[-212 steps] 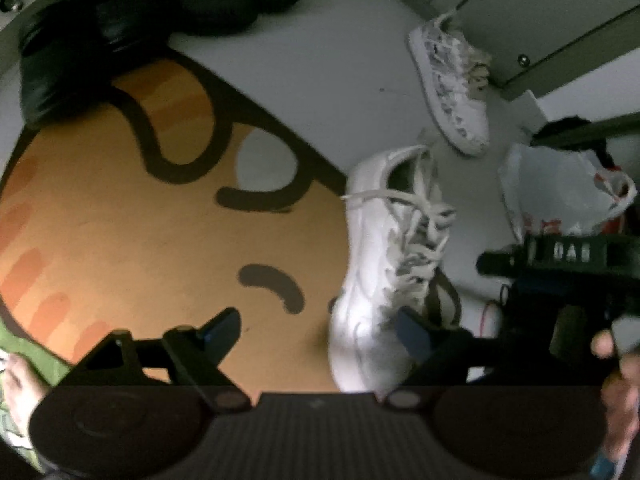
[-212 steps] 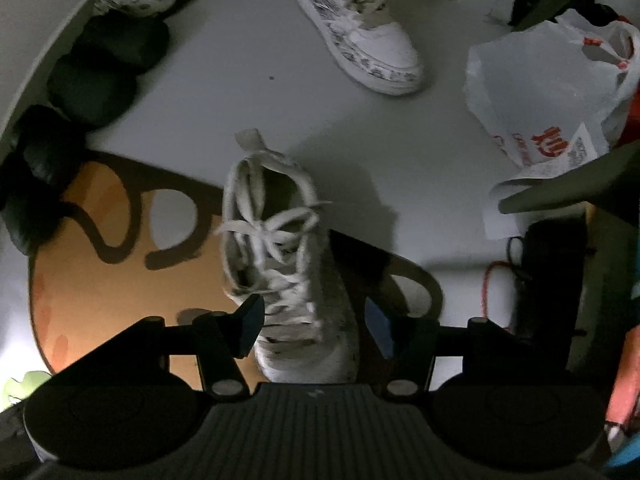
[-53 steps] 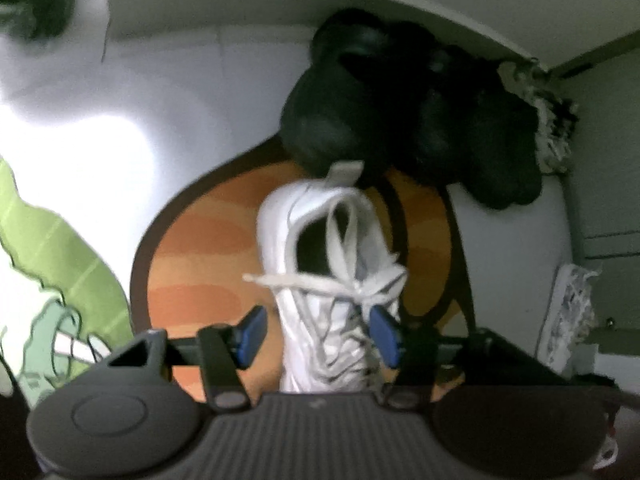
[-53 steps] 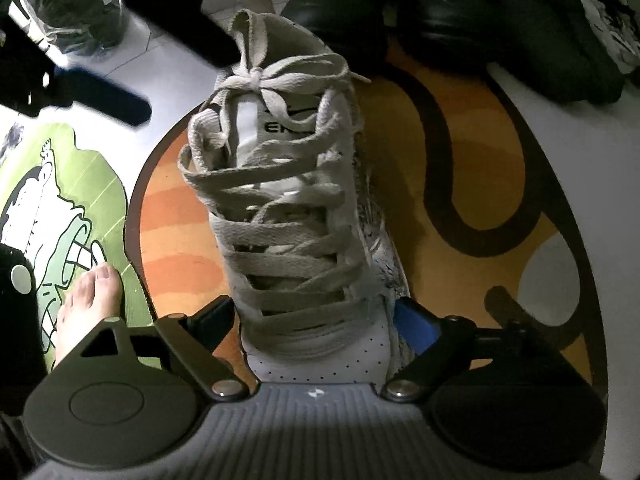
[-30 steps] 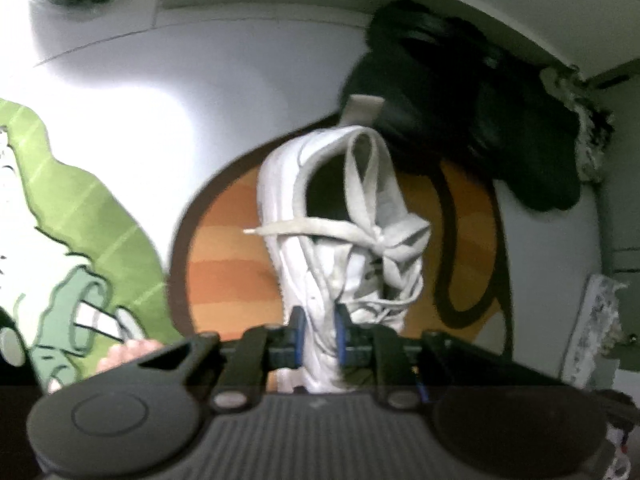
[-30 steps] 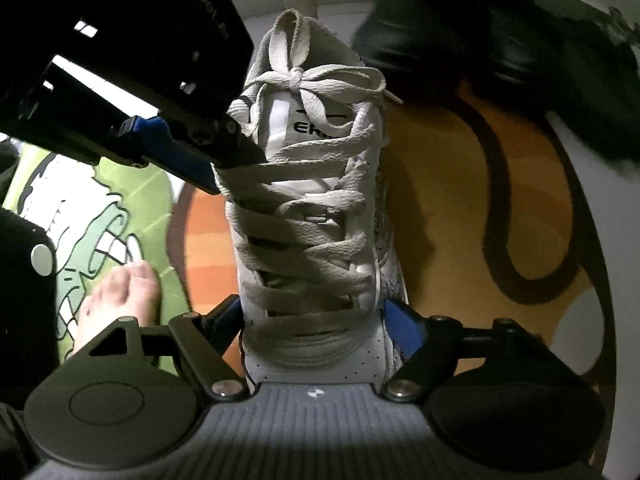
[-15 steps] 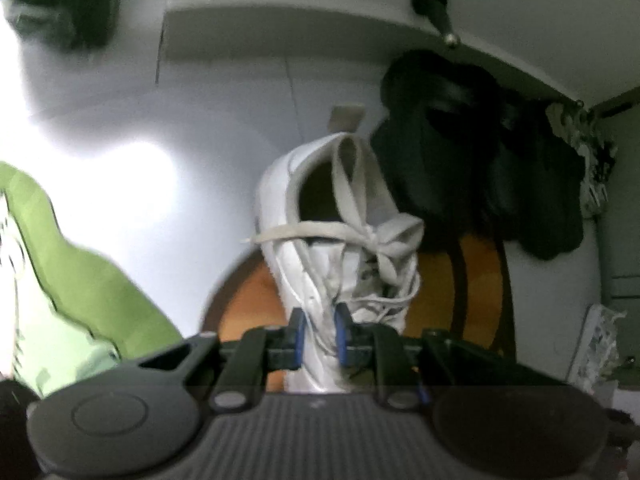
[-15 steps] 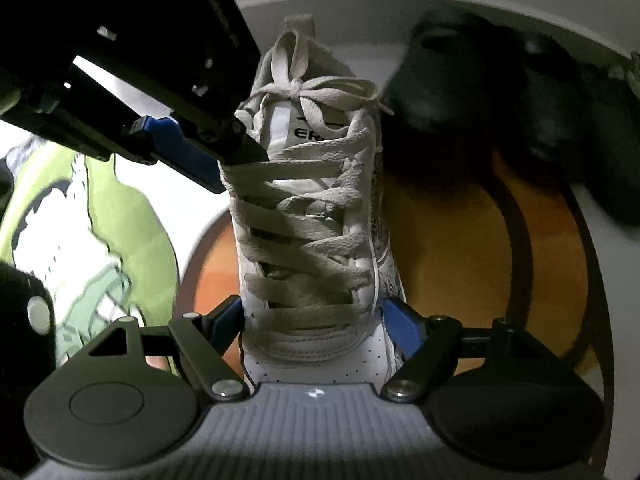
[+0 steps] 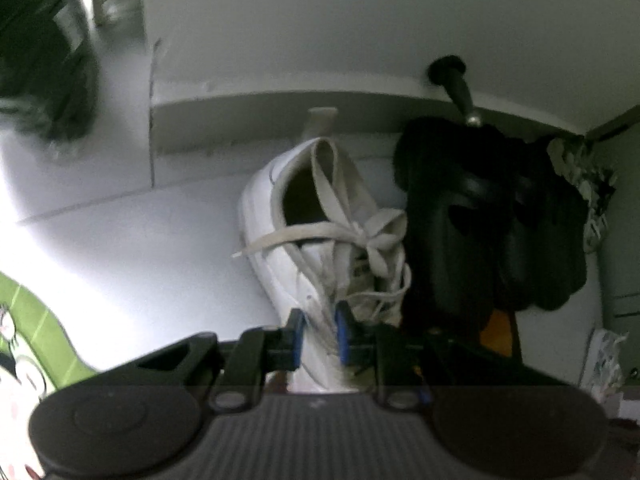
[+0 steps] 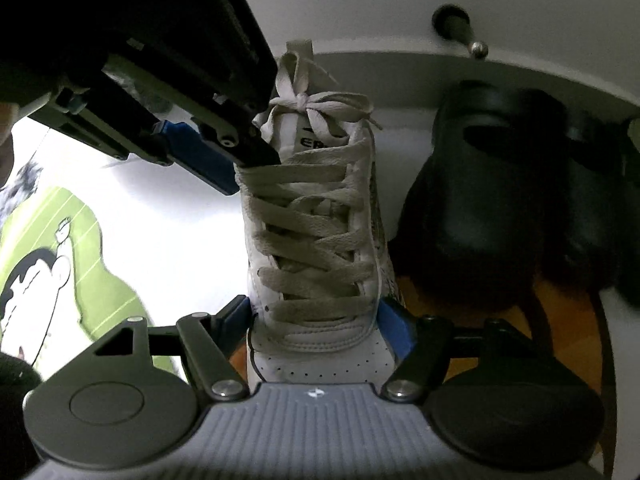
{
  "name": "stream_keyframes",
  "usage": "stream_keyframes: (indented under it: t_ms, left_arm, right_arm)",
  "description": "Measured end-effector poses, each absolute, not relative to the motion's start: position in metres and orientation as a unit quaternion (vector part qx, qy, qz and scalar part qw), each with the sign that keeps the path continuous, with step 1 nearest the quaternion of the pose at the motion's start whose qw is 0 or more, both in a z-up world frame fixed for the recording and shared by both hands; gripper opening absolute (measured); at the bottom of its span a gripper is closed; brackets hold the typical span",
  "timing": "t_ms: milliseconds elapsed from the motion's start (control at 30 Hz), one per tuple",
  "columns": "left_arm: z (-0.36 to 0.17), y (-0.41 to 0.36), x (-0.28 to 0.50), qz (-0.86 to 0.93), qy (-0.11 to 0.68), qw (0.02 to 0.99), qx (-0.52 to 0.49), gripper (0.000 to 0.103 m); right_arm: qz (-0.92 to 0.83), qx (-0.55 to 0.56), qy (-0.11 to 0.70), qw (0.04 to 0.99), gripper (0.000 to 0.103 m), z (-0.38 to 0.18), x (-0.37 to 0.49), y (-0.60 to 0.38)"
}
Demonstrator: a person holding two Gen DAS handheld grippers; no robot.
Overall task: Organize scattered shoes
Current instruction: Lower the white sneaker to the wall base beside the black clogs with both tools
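A: Left to right, quick. Green cartoon mat [image 10: 80,248] far left on the pale floor [image 9: 140,248]. Then?

B: White sneaker [image 10: 316,220], heel toward the baseboard [image 9: 248,120], toe at the edge of the orange rug [image 10: 556,320]. Both tools are on it. Left tool [image 9: 318,334] is nearly closed, pinching the thin side wall of the upper. Right tool [image 10: 316,320] is about half open, blue pads pressed against either side of the toe box.

A: Handling?

B: Looks light. Smooth leather-like upper, perforated toe, flat woven laces [image 10: 312,248] tied in a bow. The collar is soft and would probably fold under the pinch; the toe box and sole seem stiffer, so that's the better hold. A loose lace end could snag.

A: Right of it?

B: Black clogs [image 10: 480,208], matte and rubbery, rounded, just beside the sneaker along the wall; whether they touch it, can't tell. Black doorstop [image 9: 456,84] above them. Patterned shoe [image 9: 576,168] at the far right, blurred.
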State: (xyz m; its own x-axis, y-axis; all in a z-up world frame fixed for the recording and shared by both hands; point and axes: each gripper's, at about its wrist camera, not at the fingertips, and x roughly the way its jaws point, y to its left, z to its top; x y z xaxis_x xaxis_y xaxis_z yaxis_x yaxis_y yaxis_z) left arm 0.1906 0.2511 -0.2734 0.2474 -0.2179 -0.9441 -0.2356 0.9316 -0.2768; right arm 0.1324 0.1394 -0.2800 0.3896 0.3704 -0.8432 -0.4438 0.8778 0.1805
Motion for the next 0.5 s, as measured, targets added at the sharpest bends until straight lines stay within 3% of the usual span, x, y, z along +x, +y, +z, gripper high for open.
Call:
stream_keyframes:
  t_ms: [500]
  left_arm:
    - [-0.281,0.238,0.218,-0.047,0.592,0.786,-0.169,0.019]
  right_arm:
    - [0.197,-0.025,0.484,0.852,0.074,-0.274,0.147,0.141]
